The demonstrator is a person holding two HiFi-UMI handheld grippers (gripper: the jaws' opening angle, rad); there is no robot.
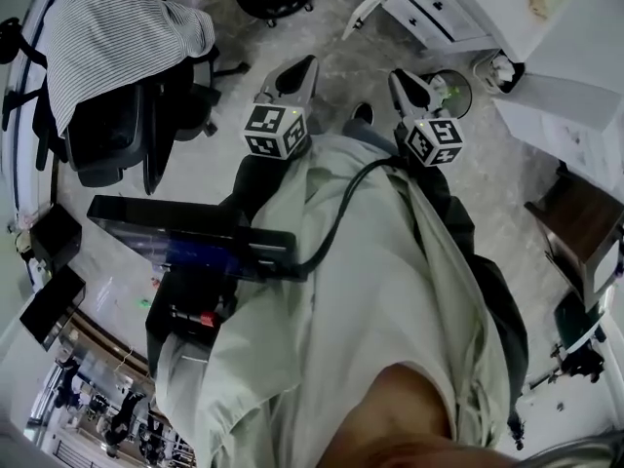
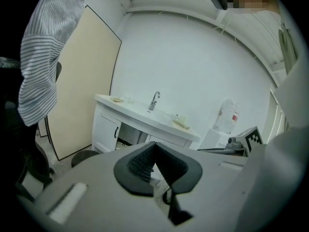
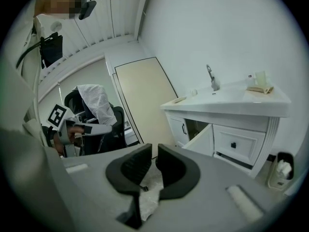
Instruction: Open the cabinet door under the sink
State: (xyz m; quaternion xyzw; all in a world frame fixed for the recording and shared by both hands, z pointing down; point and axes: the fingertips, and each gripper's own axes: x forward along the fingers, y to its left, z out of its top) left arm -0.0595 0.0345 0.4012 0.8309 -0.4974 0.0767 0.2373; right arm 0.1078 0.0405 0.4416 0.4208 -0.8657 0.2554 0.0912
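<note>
White cabinet door ajar, interior mostly hidden

Sink cabinet, cropped at top edge.

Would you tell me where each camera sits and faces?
Head view: on the head, facing down; shows left gripper, right gripper, clothes.
Left gripper view: on the left gripper, facing the cabinet; own jaws show.
Right gripper view: on the right gripper, facing the open door; own jaws show.
Gripper views share the faucet.
</note>
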